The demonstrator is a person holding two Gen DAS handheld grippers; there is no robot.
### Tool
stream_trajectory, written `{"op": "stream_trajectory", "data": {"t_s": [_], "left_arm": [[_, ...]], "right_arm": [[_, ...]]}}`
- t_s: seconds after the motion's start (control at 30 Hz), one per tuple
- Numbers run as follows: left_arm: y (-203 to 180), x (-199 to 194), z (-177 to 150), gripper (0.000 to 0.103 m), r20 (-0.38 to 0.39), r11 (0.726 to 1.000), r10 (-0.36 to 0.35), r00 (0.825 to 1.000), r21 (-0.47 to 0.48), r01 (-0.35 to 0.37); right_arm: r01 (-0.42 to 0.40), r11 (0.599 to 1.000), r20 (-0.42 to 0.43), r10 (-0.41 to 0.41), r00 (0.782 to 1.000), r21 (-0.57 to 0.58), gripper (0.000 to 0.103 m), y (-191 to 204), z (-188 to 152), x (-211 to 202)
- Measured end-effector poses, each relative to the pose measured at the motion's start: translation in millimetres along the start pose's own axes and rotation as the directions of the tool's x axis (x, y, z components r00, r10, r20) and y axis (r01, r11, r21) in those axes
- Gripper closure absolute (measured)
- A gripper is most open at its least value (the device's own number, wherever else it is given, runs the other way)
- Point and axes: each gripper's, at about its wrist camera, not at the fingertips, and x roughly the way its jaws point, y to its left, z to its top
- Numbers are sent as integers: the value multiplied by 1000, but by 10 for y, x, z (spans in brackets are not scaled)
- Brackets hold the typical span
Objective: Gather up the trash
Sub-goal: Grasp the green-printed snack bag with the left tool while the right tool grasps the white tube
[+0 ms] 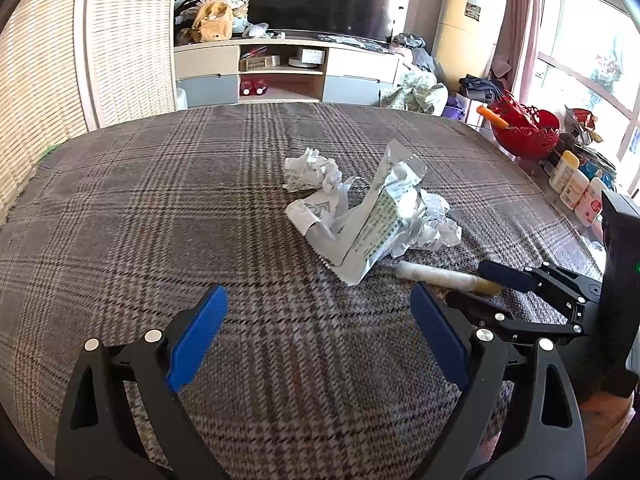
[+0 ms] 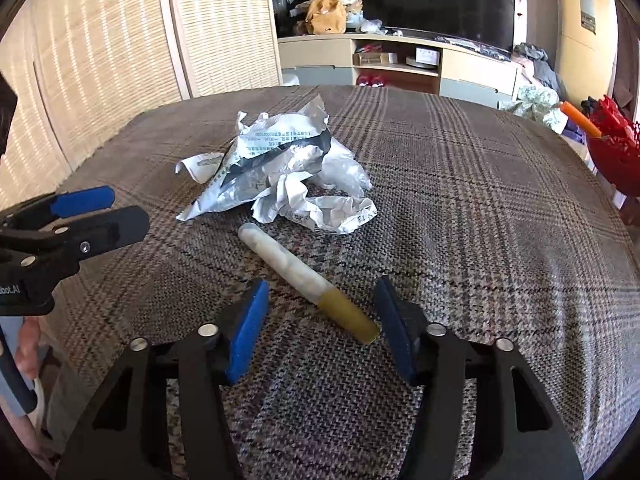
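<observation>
A heap of crumpled white paper and a torn printed foil wrapper (image 1: 370, 204) lies on the plaid tablecloth (image 1: 160, 208); it also shows in the right wrist view (image 2: 280, 168). A whitish tube with a yellow cap (image 2: 308, 280) lies in front of the heap; it also shows in the left wrist view (image 1: 448, 278). My right gripper (image 2: 320, 312) is open, its fingers on either side of the tube's yellow end. My left gripper (image 1: 318, 320) is open and empty, short of the heap. Each gripper shows in the other's view: the right one (image 1: 472, 286), the left one (image 2: 120, 216).
A red basket (image 1: 524, 128) with an orange stick and several small bottles (image 1: 576, 188) stand at the table's right edge. A TV cabinet (image 1: 288, 68) and a TV stand beyond the far edge. Woven screens (image 2: 100, 64) are at the left.
</observation>
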Motion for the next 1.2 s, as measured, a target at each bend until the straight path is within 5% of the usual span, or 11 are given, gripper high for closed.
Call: {"op": "stream_trajectory", "data": {"t_s": [0.17,0.4,0.8,0.9,0.97,1.2], "left_arm": [[-41,82,31,15,-10,1000,-20,1000,4,20],[-166,251,70,16,-27,998,-44,999,45,45],[-349,669,180,36,-92,993,-67,993,88,76],[-373,727,215,47,-102,993,-52,993,104,63],[-399,727,231,71,-105,990,-54,993,121,67],[-394,672,175,84,-94,990,-40,995,130,52]], "right_arm": [[12,1000,13,-12,1000,21,88,-112,-42,-33],[14,998,19,-16,1000,63,88,-264,-109,-124],[-14,993,43,9,999,119,88,-496,-44,-39],[-23,991,48,17,999,131,88,-505,-22,-24],[-31,990,55,24,998,136,88,-513,-30,-24],[-42,988,60,33,998,150,88,-572,-105,-99]]}}
